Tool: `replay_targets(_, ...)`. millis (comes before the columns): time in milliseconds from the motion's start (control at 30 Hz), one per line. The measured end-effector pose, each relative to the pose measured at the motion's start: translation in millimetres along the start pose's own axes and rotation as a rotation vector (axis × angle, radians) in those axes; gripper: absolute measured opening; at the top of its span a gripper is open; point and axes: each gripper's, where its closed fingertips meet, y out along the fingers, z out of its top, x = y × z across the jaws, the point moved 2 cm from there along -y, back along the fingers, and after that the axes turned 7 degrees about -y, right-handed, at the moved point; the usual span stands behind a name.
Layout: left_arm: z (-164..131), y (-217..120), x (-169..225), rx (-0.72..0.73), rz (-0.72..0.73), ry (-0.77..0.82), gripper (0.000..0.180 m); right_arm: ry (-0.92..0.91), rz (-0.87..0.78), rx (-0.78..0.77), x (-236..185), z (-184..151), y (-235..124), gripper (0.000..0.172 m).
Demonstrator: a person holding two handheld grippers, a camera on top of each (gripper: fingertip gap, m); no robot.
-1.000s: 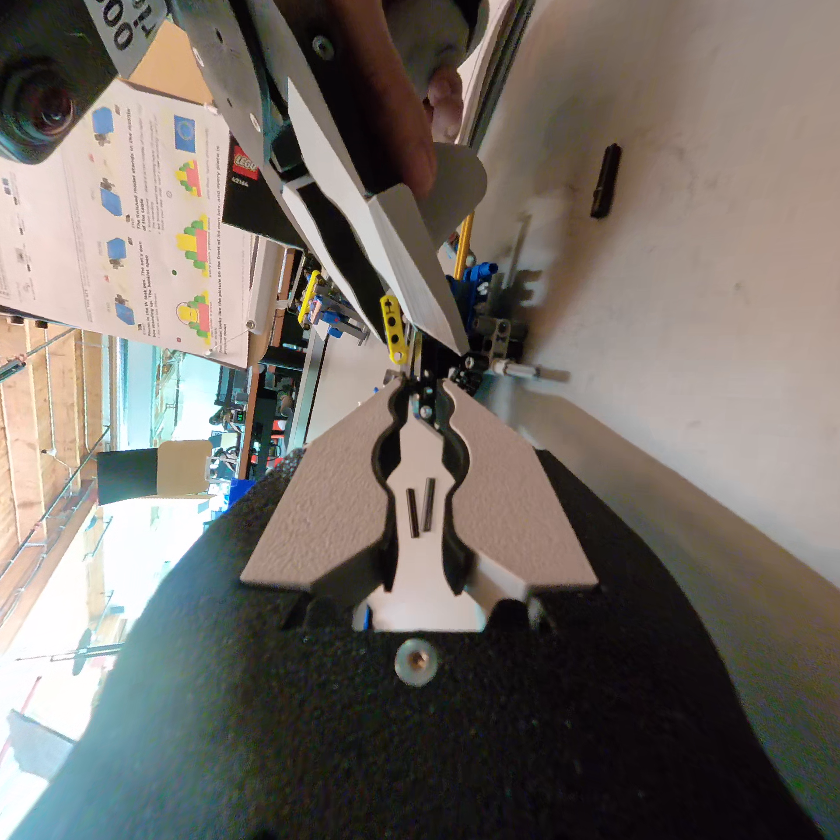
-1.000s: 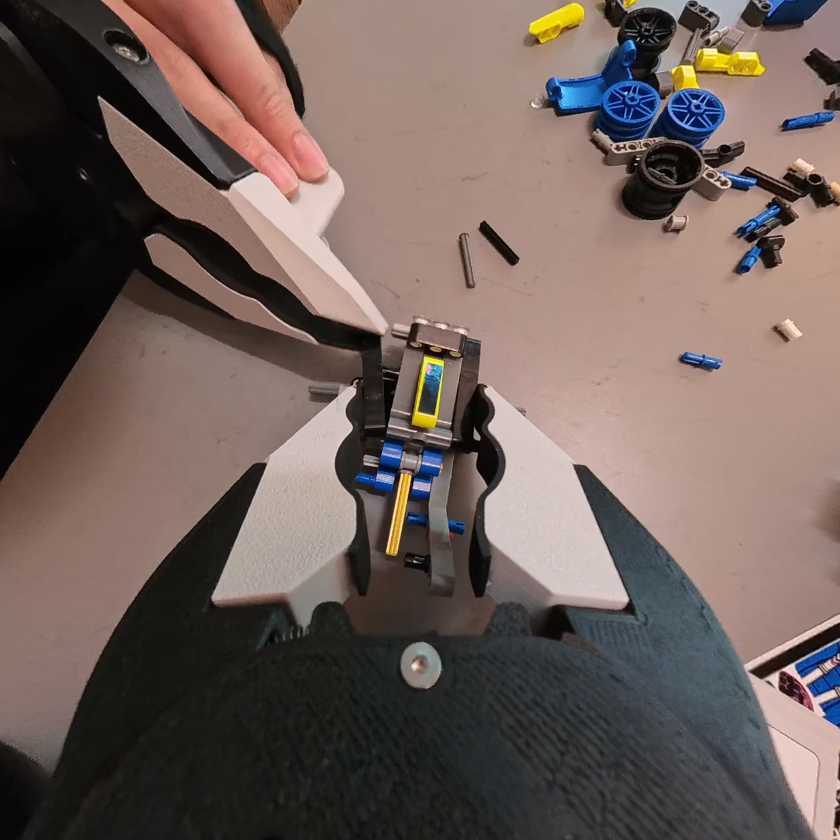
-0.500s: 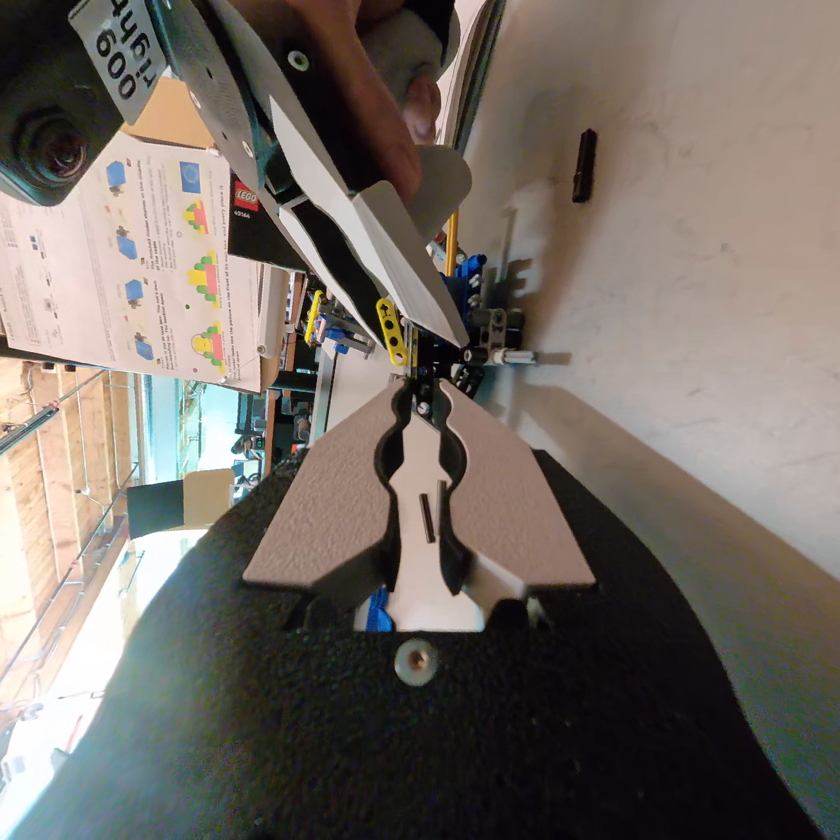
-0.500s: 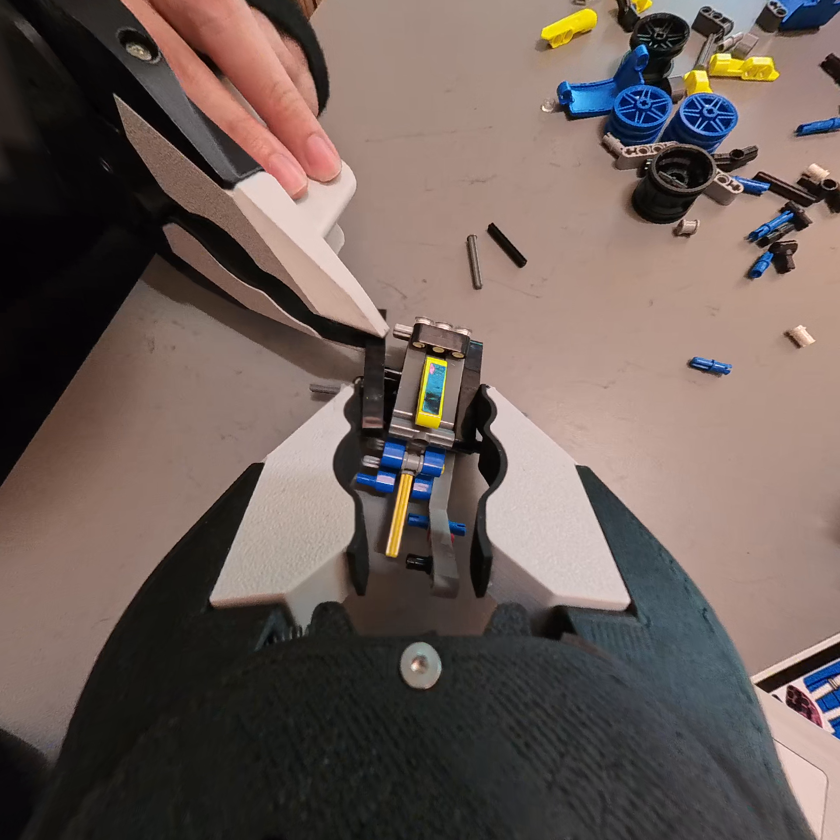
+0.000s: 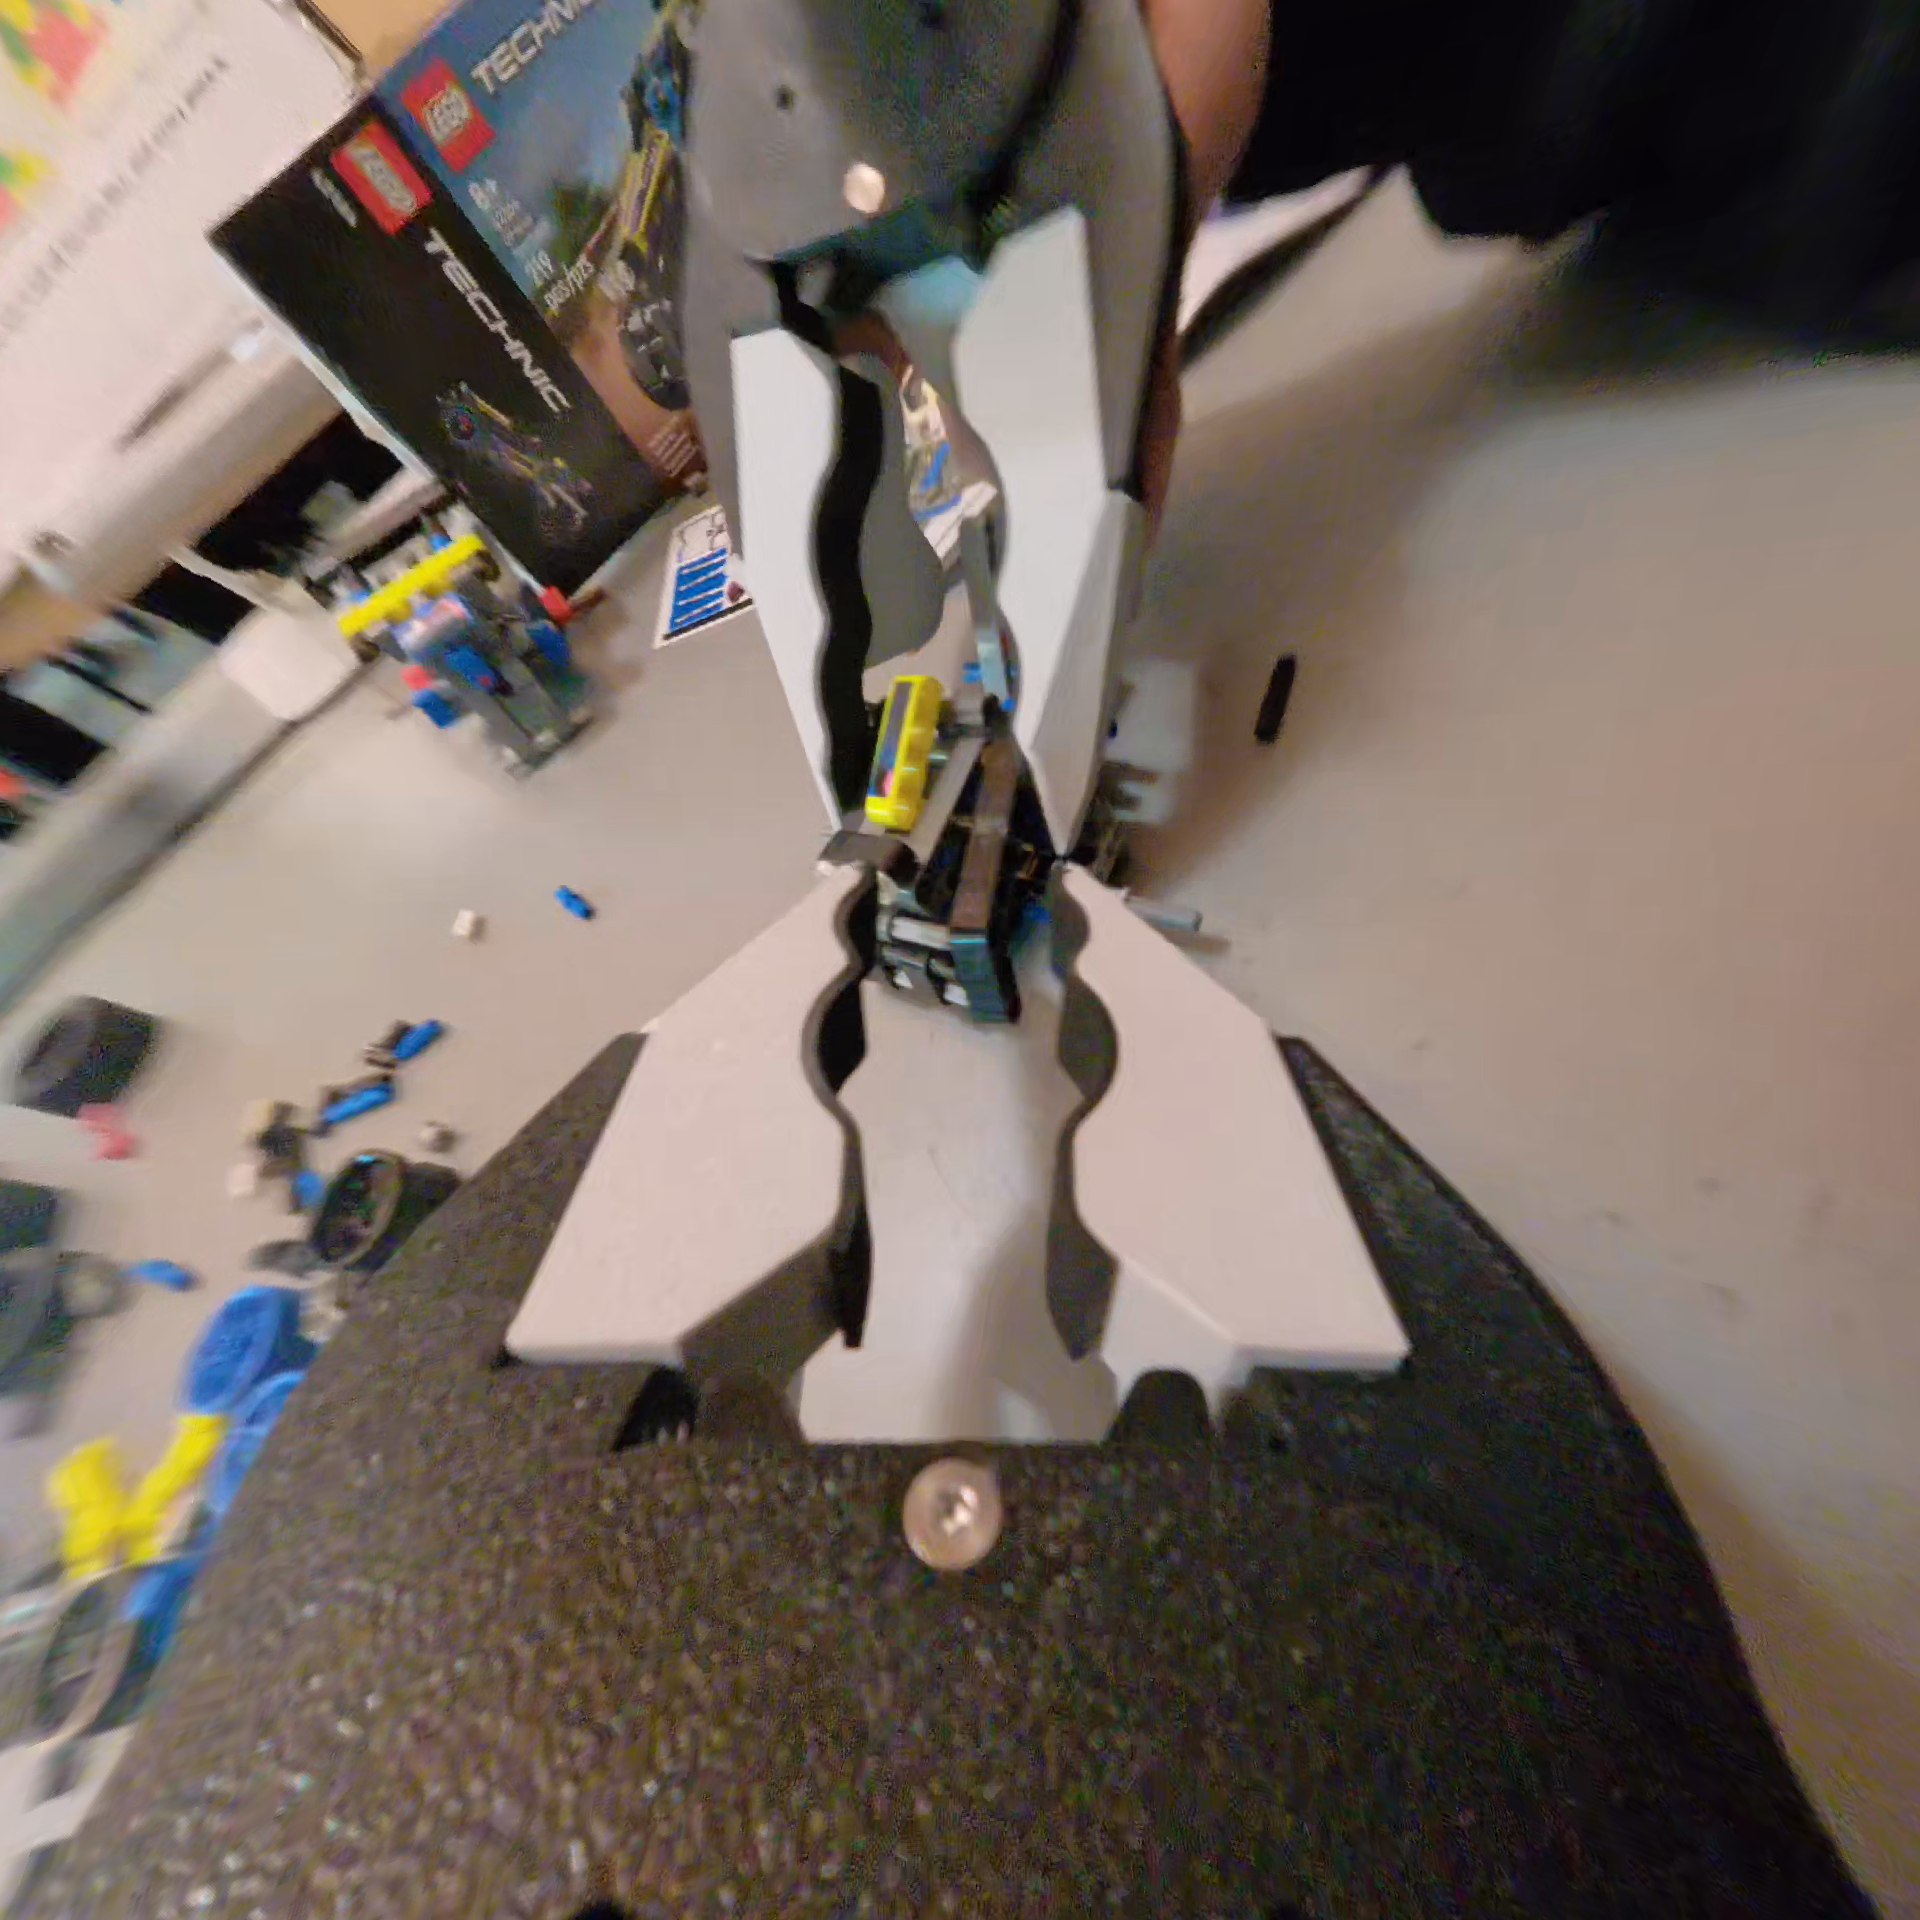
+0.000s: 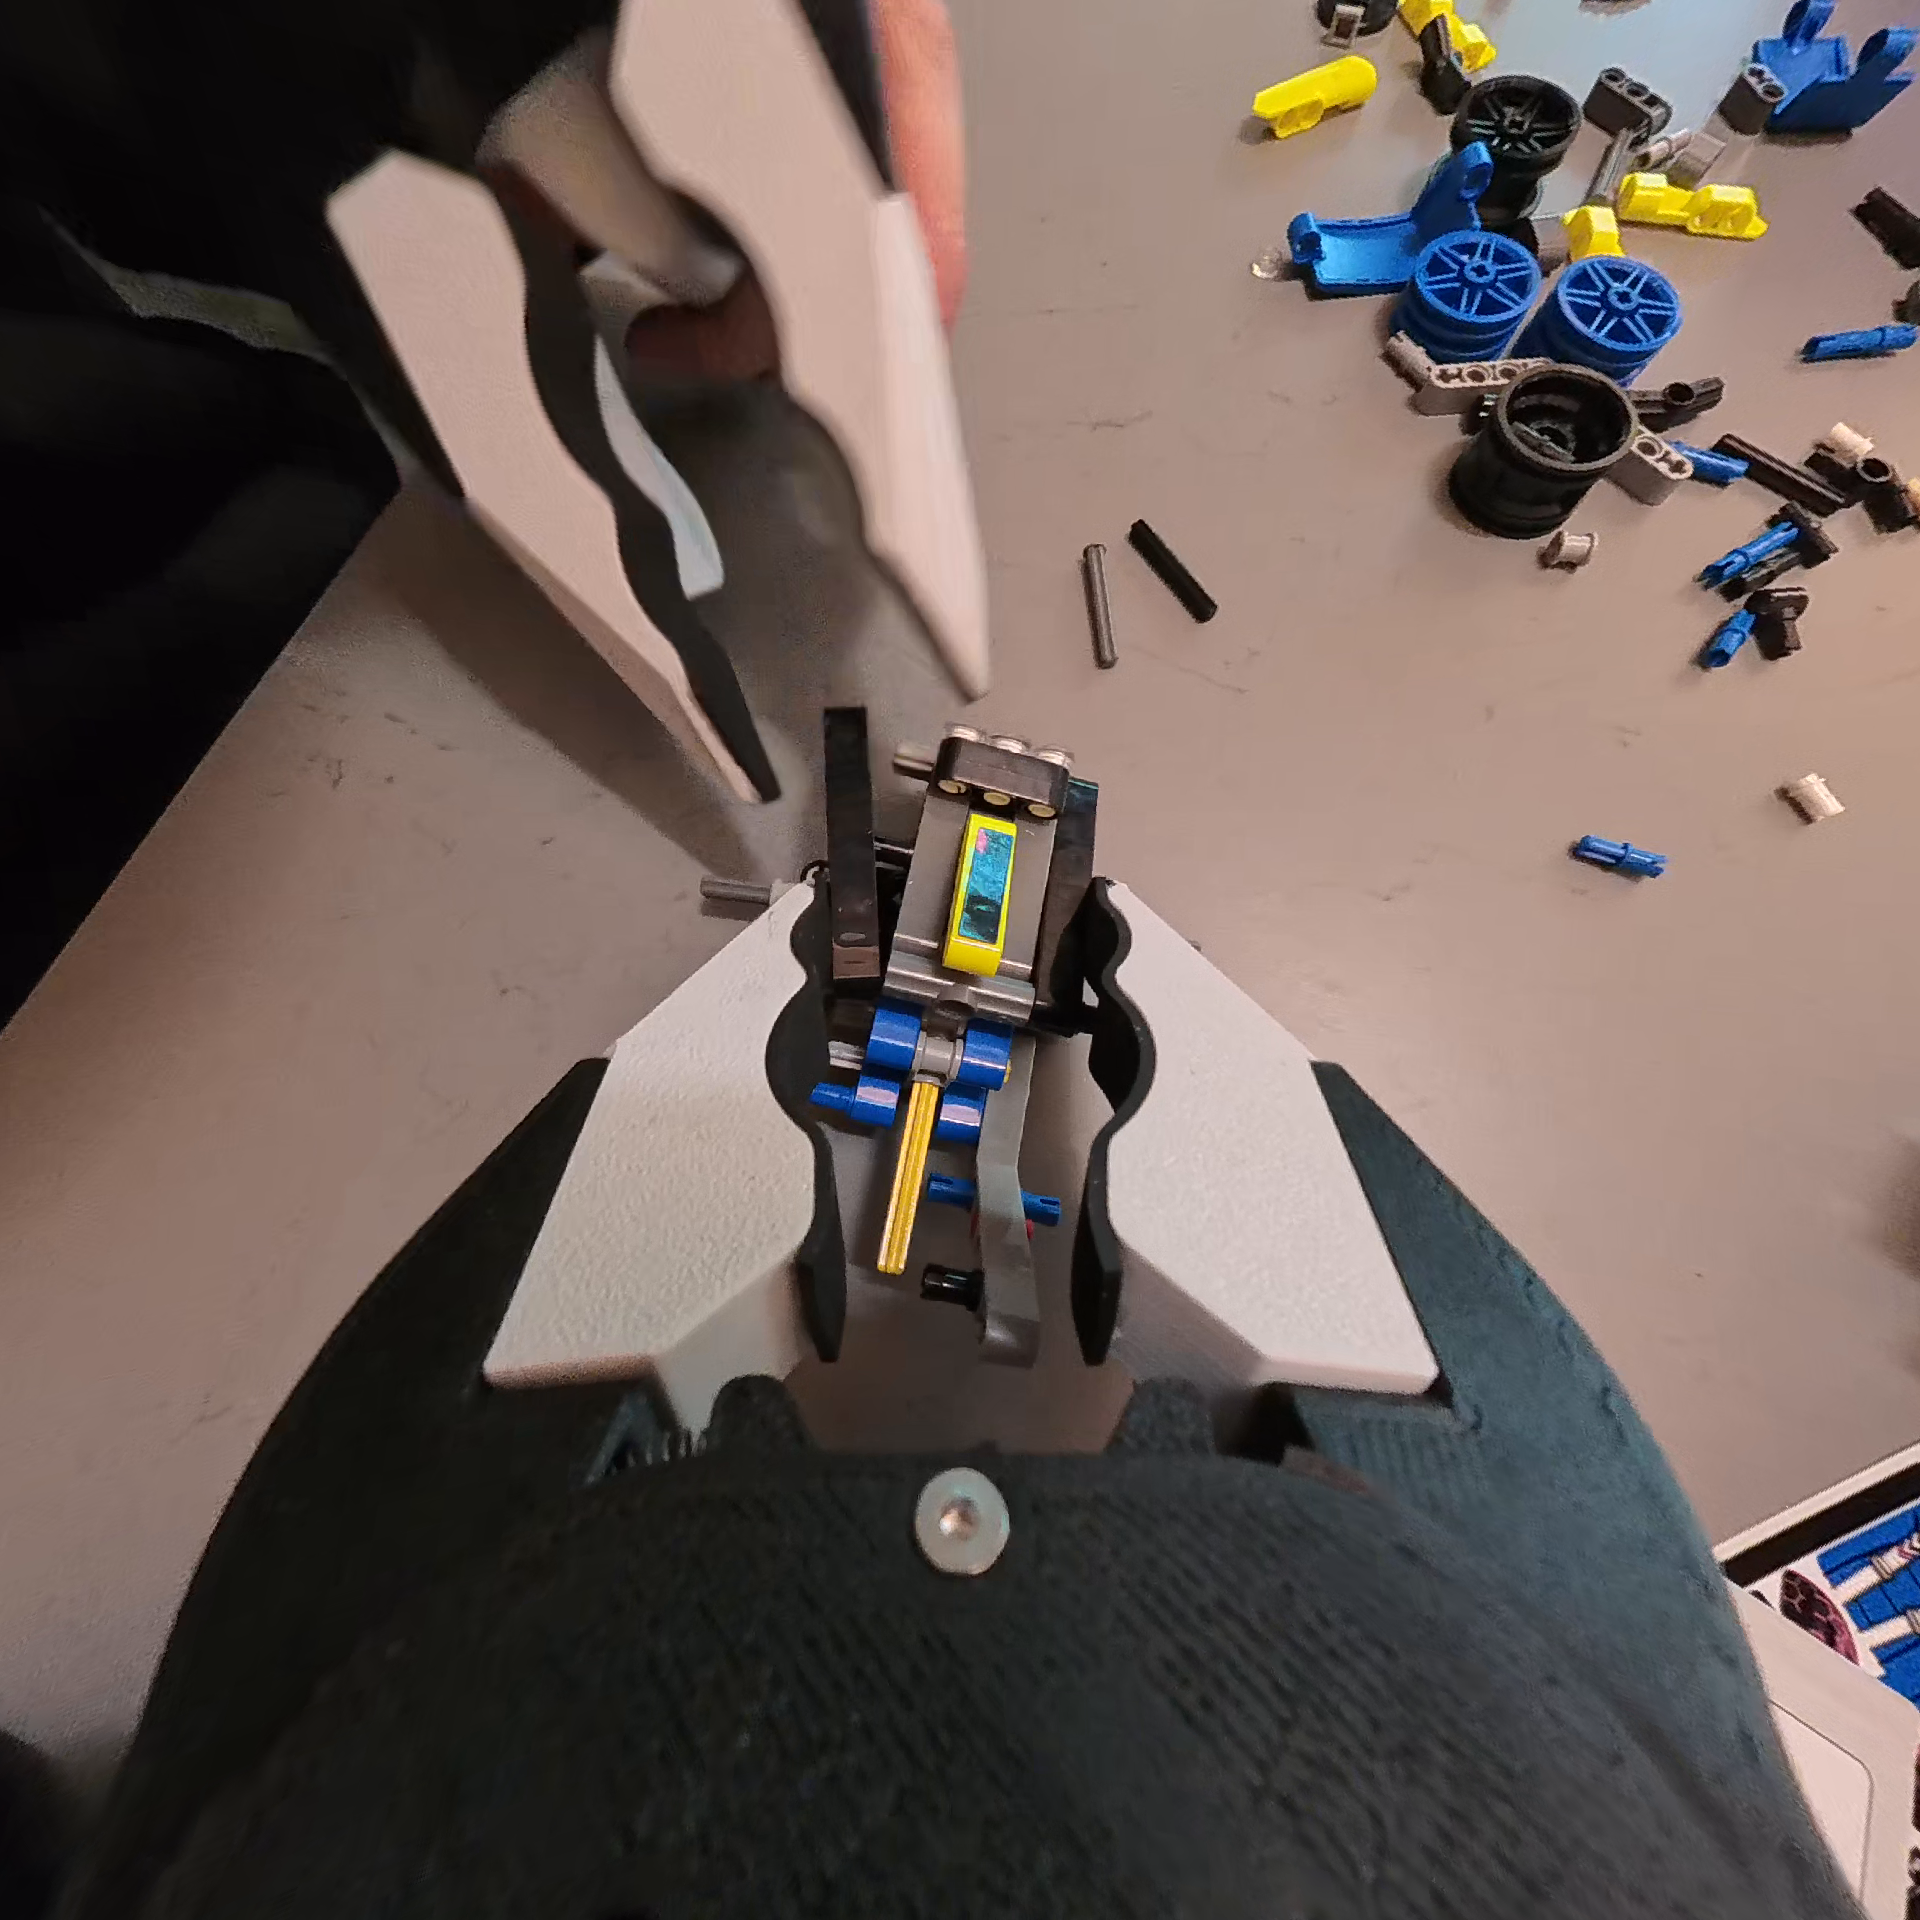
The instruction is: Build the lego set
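Note:
My right gripper is shut on a small brick assembly of grey, black and blue parts, with a yellow tile on top and a yellow axle at its rear. It holds the assembly just above the grey table. A black beam stands up on the assembly's left side. My left gripper hangs above and beyond the assembly with its fingers apart and nothing between them. One fingertip is close to the black beam, apart from it. In the left wrist view the assembly shows past my left gripper, with the right gripper behind it.
Loose parts lie at the far right: blue wheels, a black tyre, yellow and blue pieces. Two dark axles and a blue pin lie nearer. A set box and a small built model stand behind. The table edge runs along the left. The grippers are tip to tip, or close to it.
My left gripper was pinched shut at the assembly's left side; it has let go, opened, swung round and drawn back a little. My right gripper keeps its hold.

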Motion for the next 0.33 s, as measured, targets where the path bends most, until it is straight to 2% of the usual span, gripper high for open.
replay_targets(67,-1,-1,-5,-0.001,-0.121,-0.125,0.048,-0.012,0.003,0.001,-1,0,0,0.047)
replay_targets(167,-10,7,-12,-0.057,-0.256,-0.225,0.069,-0.038,0.016,-0.006,-3,0,0,0.046)
replay_targets(267,-8,13,-5,-0.079,-0.430,-0.253,0.070,-0.049,0.024,-0.007,-6,2,2,0.047)
replay_targets(333,-6,16,-4,-0.093,-0.488,-0.282,0.067,-0.058,0.029,-0.013,-8,2,2,0.046)
